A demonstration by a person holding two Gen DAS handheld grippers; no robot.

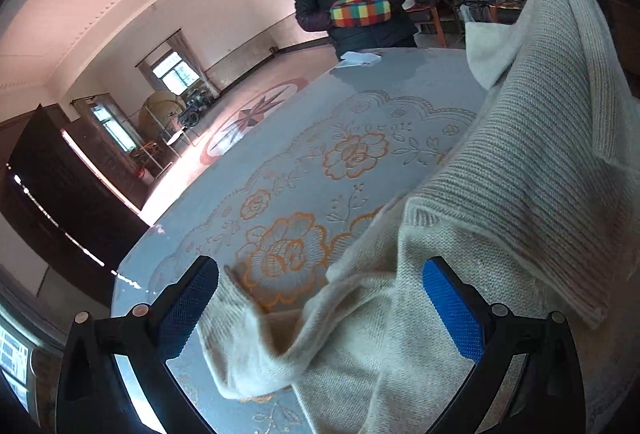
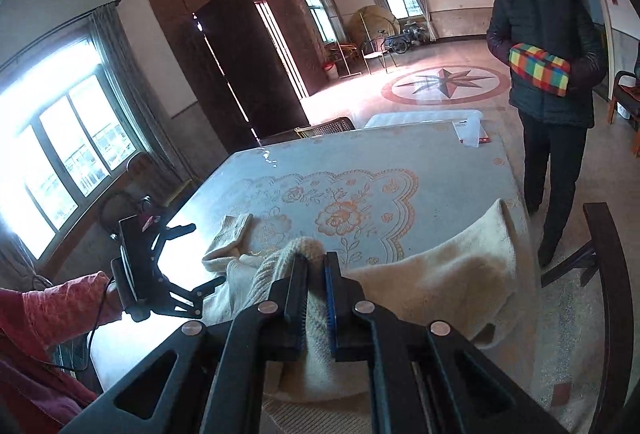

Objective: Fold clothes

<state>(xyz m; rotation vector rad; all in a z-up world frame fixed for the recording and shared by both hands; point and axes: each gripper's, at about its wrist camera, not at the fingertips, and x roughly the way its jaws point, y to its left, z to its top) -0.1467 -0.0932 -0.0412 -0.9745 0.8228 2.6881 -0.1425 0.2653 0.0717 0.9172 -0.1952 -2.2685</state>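
Folding is under way on a cream sweater (image 2: pixel 432 274) that lies on the near part of the table (image 2: pixel 440 162), one ribbed edge being lifted at the right while a sleeve (image 2: pixel 232 230) trails out to the left. The right gripper (image 2: pixel 314 298) is clamped narrowly on a bunched knit edge, and the left gripper (image 1: pixel 320 310) is held wide with loose cloth lying between its fingers, nothing yet being pinched. For a clean fold, the loose cloth should be pinched by the left gripper level with the right one, and both edges carried over together so the knit is laid flat without bunching.
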